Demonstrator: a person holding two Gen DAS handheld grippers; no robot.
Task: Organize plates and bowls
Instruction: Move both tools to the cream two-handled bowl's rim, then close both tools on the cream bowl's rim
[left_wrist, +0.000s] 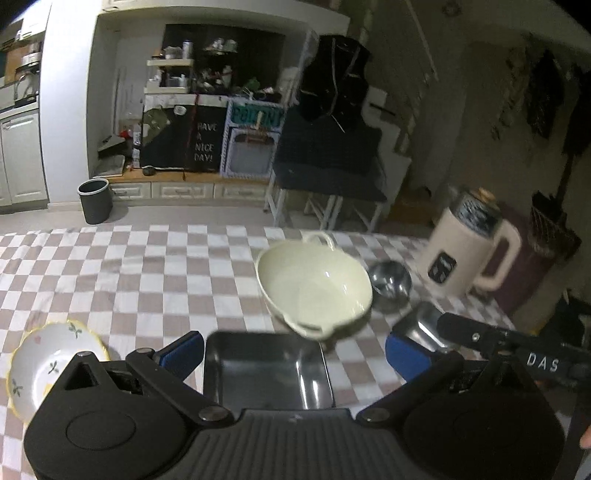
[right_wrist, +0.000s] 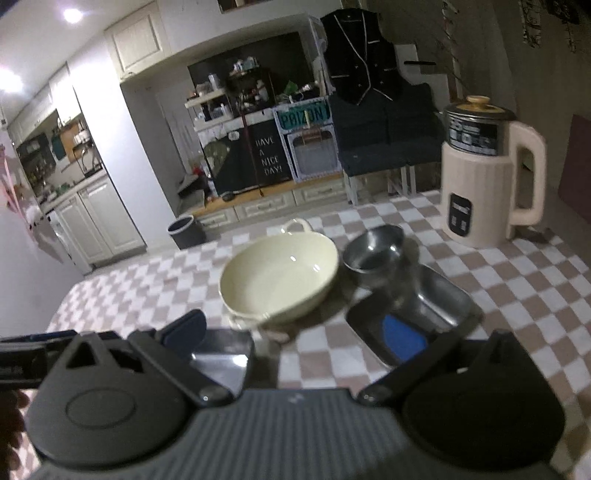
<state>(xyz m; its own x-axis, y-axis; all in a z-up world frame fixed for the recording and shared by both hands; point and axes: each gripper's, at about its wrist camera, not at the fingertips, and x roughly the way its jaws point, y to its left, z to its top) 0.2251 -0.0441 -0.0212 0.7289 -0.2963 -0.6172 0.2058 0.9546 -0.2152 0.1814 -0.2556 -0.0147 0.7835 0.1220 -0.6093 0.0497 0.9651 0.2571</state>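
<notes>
Cream bowl (left_wrist: 314, 284) on checkered tabletop (left_wrist: 147, 266); steel bowl (right_wrist: 373, 251) just right of it, black tray (left_wrist: 264, 369) just in front. Ceramic, heavyish, glossy-slick, chippable; best grabbed at near loop handle. Left tool (left_wrist: 293, 350) and right tool (right_wrist: 293, 332) both fully spread, empty.
</notes>
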